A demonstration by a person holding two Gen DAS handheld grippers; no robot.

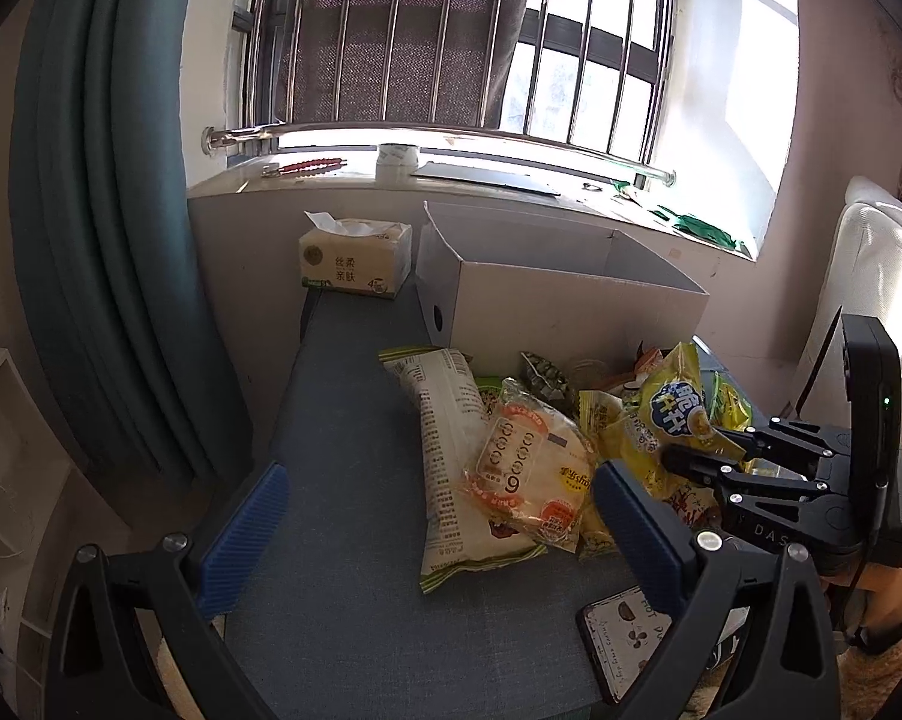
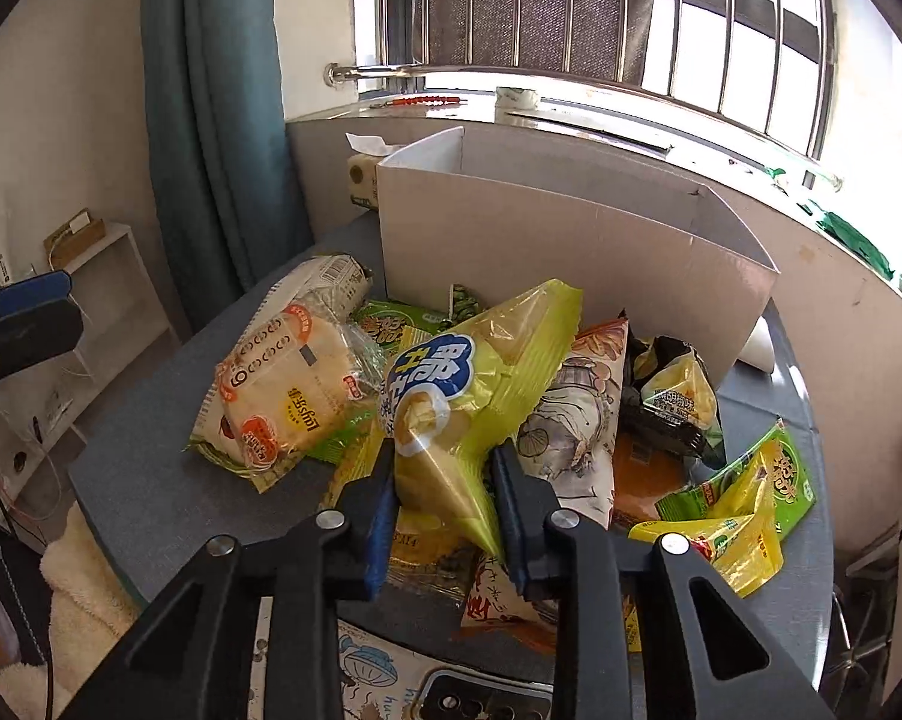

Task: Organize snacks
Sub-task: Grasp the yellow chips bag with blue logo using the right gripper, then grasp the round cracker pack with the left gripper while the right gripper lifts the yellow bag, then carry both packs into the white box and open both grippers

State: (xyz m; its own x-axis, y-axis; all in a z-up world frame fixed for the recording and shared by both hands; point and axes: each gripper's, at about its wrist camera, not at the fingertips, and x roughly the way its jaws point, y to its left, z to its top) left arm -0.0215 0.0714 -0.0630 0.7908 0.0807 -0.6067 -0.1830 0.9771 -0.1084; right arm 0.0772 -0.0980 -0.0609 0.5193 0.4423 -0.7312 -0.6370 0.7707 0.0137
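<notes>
Right gripper [image 2: 441, 480]: both blue-padded fingers clamped on the lower end of a yellow-green snack bag [image 2: 481, 384], translucent film with a blue-and-white logo patch. The bag tilts up and away from the jaws, its far end pointing toward the white cardboard box [image 2: 571, 252]. In the left wrist view the same bag [image 1: 676, 414] sits at the right side of the snack pile, with the right gripper [image 1: 691, 465] gripping it.

Left gripper [image 1: 438, 534]: fingers wide apart, nothing between them, hovering over bare grey table surface [image 1: 342, 420] near the front edge.

Snack pile occupies the middle and right of the table, directly in front of the box:
- round pastry in clear wrapper with orange print [image 1: 532, 480], lying on top of a long white-and-green bag [image 1: 451, 450], left edge of the pile;
- illustrated white-and-orange bag [image 2: 577, 420], just right of the held bag;
- dark packet with yellow contents [image 2: 676, 396], further right;
- green-and-yellow small packets [image 2: 745, 504], toward the table's right edge.

The box is open-topped, at the back of the table against the wall below the window sill. Tissue pack [image 1: 354, 261] at the back left corner, beside the box. A phone in a patterned case [image 1: 631, 636] lies at the front edge.
</notes>
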